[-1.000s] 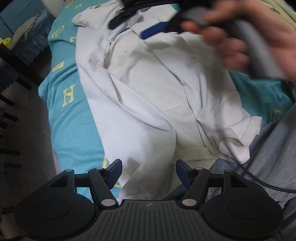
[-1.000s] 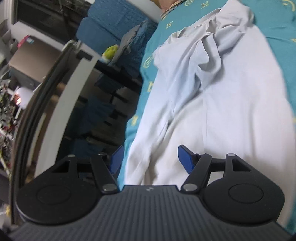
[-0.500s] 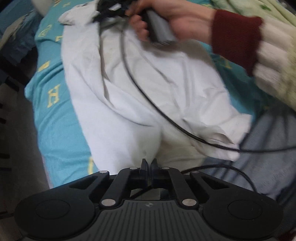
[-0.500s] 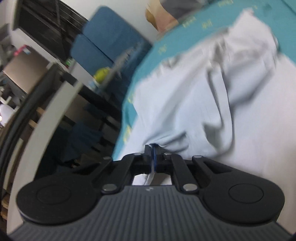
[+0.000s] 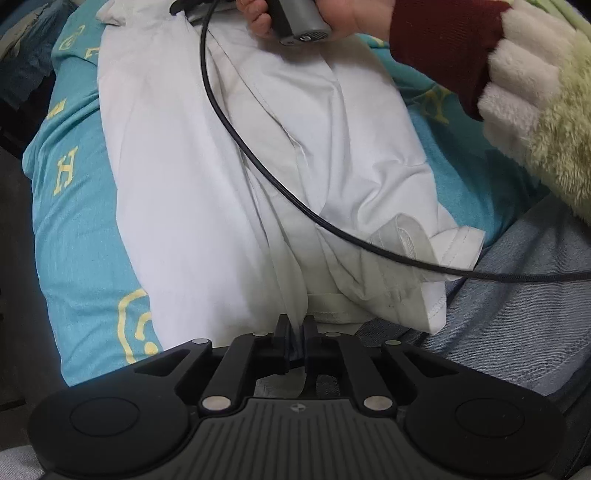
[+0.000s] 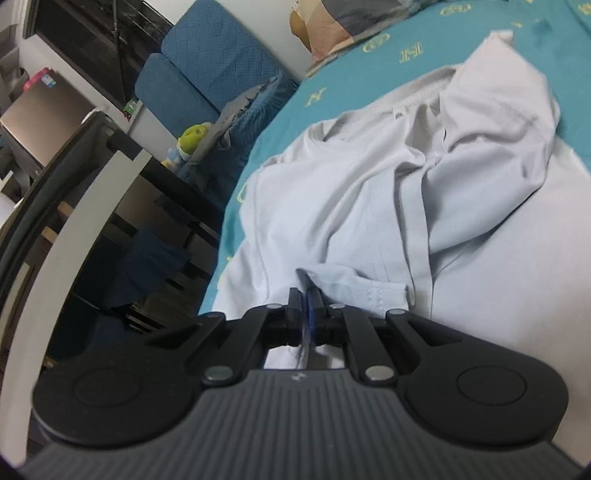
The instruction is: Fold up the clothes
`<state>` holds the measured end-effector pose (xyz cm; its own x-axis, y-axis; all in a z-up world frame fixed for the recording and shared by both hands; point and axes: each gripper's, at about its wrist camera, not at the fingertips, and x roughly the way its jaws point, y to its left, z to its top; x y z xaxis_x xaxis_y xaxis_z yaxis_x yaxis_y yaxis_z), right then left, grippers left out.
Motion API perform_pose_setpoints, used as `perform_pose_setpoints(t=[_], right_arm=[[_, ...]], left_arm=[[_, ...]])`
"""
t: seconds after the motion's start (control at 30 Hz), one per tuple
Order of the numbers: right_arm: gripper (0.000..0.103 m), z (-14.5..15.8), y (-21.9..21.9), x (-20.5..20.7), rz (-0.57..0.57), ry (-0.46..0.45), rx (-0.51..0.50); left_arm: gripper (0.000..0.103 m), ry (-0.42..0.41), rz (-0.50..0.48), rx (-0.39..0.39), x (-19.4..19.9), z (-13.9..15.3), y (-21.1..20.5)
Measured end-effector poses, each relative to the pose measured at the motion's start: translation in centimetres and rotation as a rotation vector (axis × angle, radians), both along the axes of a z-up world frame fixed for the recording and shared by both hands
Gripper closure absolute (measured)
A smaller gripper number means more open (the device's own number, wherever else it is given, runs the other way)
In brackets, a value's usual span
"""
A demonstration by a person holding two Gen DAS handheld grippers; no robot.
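In the left wrist view, your left gripper (image 5: pixel 295 330) has just eased a little yet pinches a fold of the white shirt (image 5: pixel 229 177) on the teal bedspread (image 5: pixel 74 221). In the right wrist view, your right gripper (image 6: pixel 307 300) is clamped on its hem. You're at the grasp; next, lift both together and carry the fold over evenly.

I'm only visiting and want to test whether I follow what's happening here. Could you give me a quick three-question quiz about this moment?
1. True or false: the left gripper has white shirt cloth pinched between its jaws.
2. What does the shirt lie on? A) a bare wooden floor B) a teal bedsheet with yellow letters C) a glass table
3. What dark line runs across the shirt in the left wrist view?

Key: 1 true. 2 B. 3 a black cable, running up toward the right gripper's handle held in the person's hand; the right gripper pinches shirt cloth too.
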<state>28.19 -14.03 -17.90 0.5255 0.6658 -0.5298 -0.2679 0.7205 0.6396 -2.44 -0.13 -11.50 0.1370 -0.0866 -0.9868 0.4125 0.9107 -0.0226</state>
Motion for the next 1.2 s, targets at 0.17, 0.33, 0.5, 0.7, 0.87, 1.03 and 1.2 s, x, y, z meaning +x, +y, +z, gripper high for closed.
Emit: perform_pose_setpoints(t=[0.17,0.33,0.5,0.7,0.87,1.03,1.2], right_arm=[[0.089,2.8,-0.3,-2.7,0.046,-0.014,-0.077],[0.035,6.6,-1.9,-7.7,0.071,-0.087,-0.154],[0.035,10.0,-3.8,-13.8,0.086,-0.142,-0.269],[0.035,11.6,-7.5,-22.0,0.128,-0.132,-0.305],[0.035,11.0,-7.3,-28.5,0.279,-0.077,-0.396],[0.036,10.2,-5.2,-31.9,0.423,-0.028,-0.489],[0.047,9.2,-2.8,-32.9,0.518,-0.031,-0.585]], left_arm=[[0.058,-0.063,0.027,-0.068,-1.9,2.2,1.0],[0.047,-0.157,0.075,-0.135,-3.4,4.8,2.2],[0.042,-0.257,0.15,-0.201,-3.1,6.6,3.3],[0.041,-0.32,0.204,-0.2,-3.4,6.5,4.2],[0.04,-0.343,0.251,-0.205,-3.6,6.2,5.6],[0.037,-0.358,0.279,-0.218,-3.6,6.2,6.4],[0.035,-0.361,0.3,-0.226,-3.7,6.2,6.7]])
